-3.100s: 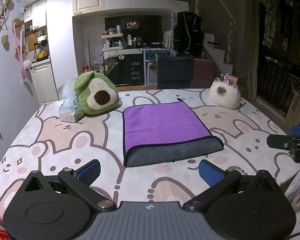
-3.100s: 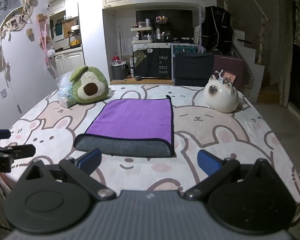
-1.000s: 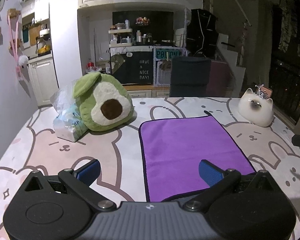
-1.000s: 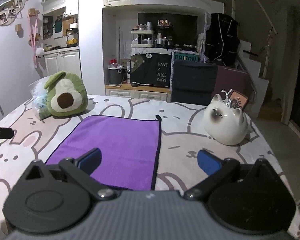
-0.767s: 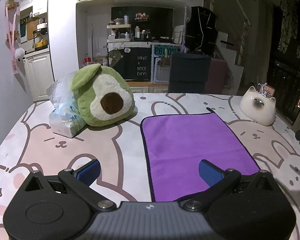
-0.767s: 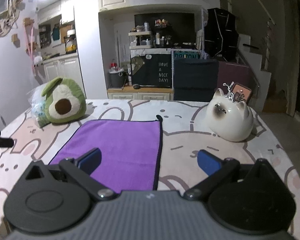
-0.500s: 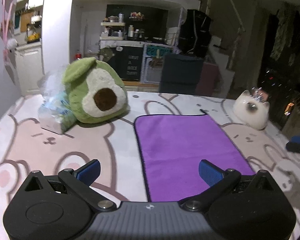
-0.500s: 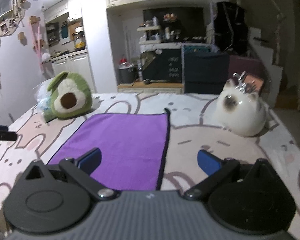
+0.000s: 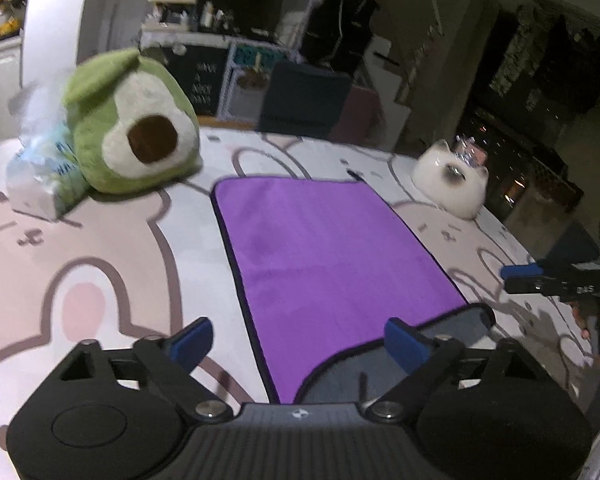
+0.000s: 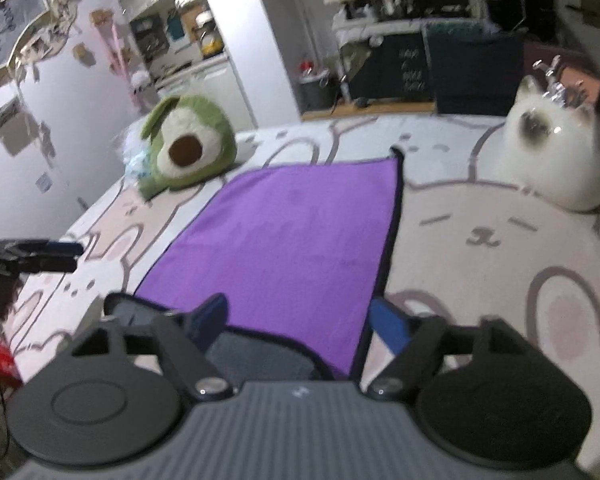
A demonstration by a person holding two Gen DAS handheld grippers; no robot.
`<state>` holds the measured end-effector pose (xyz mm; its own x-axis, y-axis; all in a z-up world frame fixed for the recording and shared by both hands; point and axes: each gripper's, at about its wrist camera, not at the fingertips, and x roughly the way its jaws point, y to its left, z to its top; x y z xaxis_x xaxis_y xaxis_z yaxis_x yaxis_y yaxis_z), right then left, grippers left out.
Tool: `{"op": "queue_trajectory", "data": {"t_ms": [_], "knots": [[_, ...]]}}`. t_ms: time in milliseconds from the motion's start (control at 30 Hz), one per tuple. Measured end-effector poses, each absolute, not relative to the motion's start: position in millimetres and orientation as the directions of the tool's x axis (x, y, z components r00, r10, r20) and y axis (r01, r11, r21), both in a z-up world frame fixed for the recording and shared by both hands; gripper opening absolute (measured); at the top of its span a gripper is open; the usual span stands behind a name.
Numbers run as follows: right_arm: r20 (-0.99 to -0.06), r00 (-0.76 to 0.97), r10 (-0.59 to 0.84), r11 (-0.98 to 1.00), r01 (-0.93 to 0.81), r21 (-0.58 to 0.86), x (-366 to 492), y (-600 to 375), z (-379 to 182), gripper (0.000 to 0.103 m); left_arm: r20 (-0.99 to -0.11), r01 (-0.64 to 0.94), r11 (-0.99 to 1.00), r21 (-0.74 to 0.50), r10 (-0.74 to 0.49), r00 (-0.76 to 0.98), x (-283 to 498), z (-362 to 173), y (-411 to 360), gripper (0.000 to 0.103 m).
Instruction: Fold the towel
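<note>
A purple towel (image 9: pixel 324 248) with a dark edge lies flat on the bunny-print table, its near edge folded over to show the grey underside (image 9: pixel 452 328). It also shows in the right wrist view (image 10: pixel 292 248). My left gripper (image 9: pixel 298 338) is open, low over the towel's near left corner. My right gripper (image 10: pixel 300 322) is open, low over the near right corner. Each gripper shows at the side of the other view: the right one (image 9: pixel 556 280) and the left one (image 10: pixel 36 258).
A green avocado plush (image 9: pixel 128 124) and a plastic bag (image 9: pixel 40 168) sit at the far left of the table. A white cat-shaped ceramic (image 10: pixel 556 152) stands at the far right. Kitchen shelves and a dark chair (image 9: pixel 300 100) lie beyond the table.
Both grippers have tilted down and come closer to the towel's near edge, so the grey folded strip is in view again. Both stay open.
</note>
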<state>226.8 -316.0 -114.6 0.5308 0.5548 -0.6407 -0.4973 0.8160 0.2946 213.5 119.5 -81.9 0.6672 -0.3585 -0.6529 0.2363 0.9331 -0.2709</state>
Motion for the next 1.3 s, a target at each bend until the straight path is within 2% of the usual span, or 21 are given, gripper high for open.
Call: {"op": "queue_trajectory", "data": {"t_ms": [67, 233, 400, 667, 833, 967, 1033, 1300], "knots": [[-0.662, 0.503, 0.555, 0.808, -0.514, 0.287, 229, -311, -120, 0.075, -0.674, 0.255, 0.927, -0.276, -0.375, 0.636, 215, -88, 118, 0.082], [-0.712, 0.450, 0.539, 0.799, -0.540, 0.264, 232, -301, -131, 0.054, -0.713, 0.298, 0.912, -0.281, -0.406, 0.571, 220, -100, 111, 0.064], [-0.750, 0.421, 0.510, 0.807, -0.536, 0.247, 234, -300, -143, 0.043, -0.742, 0.327, 0.906, -0.270, -0.412, 0.529, 221, -108, 104, 0.054], [-0.795, 0.370, 0.480, 0.803, -0.551, 0.228, 231, -301, -156, 0.040, -0.768, 0.324, 0.911, -0.256, -0.395, 0.504, 226, -116, 100, 0.044], [-0.802, 0.357, 0.478, 0.793, -0.569, 0.219, 227, -297, -157, 0.028, -0.787, 0.315, 0.917, -0.244, -0.377, 0.488, 227, -121, 98, 0.028], [-0.808, 0.354, 0.472, 0.789, -0.578, 0.208, 224, -296, -157, 0.018, -0.799, 0.313, 0.922, -0.228, -0.361, 0.480, 227, -124, 98, 0.019], [-0.808, 0.354, 0.470, 0.788, -0.580, 0.204, 223, -296, -157, 0.012, -0.803, 0.312, 0.925, -0.218, -0.352, 0.481, 227, -124, 97, 0.009], [-0.812, 0.347, 0.469, 0.790, -0.577, 0.209, 223, -296, -157, 0.008, -0.808, 0.315, 0.929, -0.194, -0.334, 0.486, 226, -124, 95, 0.005]]}}
